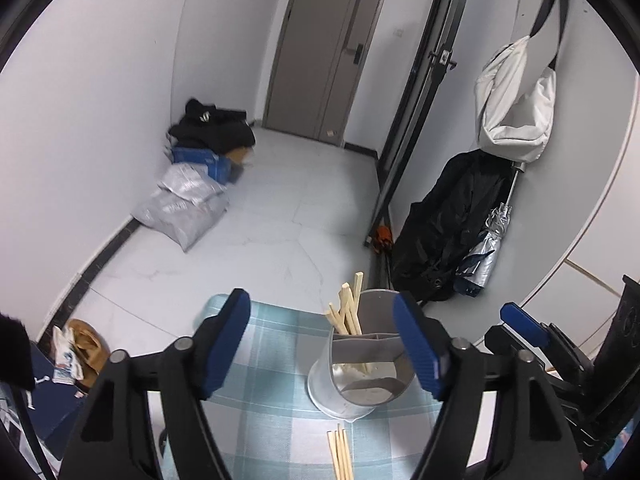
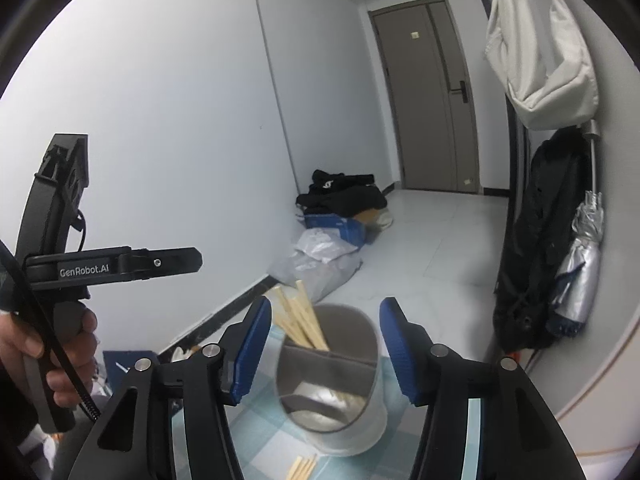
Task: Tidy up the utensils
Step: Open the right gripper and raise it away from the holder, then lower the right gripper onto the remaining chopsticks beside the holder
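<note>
- Left gripper (image 1: 322, 344): jaws seen spread wide, nothing clamped; blue pads (image 1: 226, 344) apart over the table.
- Right gripper (image 2: 326, 346): jaws seen parted, moderately wide, nothing pressed by either blue pad (image 2: 252, 350).
- Grey utensil holder (image 1: 360, 368) is stood upright on the blue-and-white checked tablecloth (image 1: 264, 412); an inner divider splits it into compartments.
- In the right wrist view the holder (image 2: 332, 380) is framed between the two pads, with gaps visible on both sides; no contact seen.
- In the left wrist view the holder is placed toward the right finger, partly overlapped by that pad; contact cannot be told.
- Wooden chopsticks in holder (image 1: 346, 312) are leaned toward the left in a rear compartment, tips up above the rim; same bundle seen from the right wrist (image 2: 300, 320).
- Loose chopsticks (image 1: 340, 456) are laid flat on the cloth just in front of the holder, parallel, apart from it; also seen at the bottom edge of the right wrist view (image 2: 302, 468).
- A person's hand (image 2: 48, 352) is wrapped around the left gripper's handle, seen at left in the right wrist view.
- Background: grey door (image 1: 324, 48), white bag (image 1: 516, 100) hung on the wall, folded silver umbrella (image 1: 486, 248), black clothing pile (image 1: 212, 128) on the floor.
</note>
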A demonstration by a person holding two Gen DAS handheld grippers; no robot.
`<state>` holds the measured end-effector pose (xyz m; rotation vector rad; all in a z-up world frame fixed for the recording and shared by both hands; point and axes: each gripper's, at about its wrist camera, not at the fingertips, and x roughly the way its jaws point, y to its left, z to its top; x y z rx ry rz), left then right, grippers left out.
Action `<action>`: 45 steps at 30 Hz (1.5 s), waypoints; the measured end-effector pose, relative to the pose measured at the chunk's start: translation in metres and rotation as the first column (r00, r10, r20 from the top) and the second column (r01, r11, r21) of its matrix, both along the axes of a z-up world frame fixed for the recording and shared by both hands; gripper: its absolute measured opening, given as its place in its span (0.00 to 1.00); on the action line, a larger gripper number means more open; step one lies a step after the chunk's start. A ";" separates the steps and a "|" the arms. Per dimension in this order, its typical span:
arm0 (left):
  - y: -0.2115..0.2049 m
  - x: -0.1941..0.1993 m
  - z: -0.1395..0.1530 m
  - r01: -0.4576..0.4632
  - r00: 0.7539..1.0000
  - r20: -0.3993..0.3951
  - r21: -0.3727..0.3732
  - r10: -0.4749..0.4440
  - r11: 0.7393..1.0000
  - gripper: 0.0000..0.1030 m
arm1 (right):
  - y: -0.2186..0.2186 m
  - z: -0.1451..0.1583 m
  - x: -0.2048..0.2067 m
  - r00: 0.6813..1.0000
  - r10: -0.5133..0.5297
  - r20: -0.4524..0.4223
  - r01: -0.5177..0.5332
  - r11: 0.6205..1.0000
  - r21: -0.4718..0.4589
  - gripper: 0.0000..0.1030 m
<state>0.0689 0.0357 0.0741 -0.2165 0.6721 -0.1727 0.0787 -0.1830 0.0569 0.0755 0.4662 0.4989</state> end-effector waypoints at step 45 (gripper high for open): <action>-0.004 -0.072 -0.120 -0.082 0.997 0.008 0.085 0.082 0.993 0.92 | 0.002 -0.108 -0.105 0.971 -0.195 -0.139 0.184 0.979 -0.088 0.79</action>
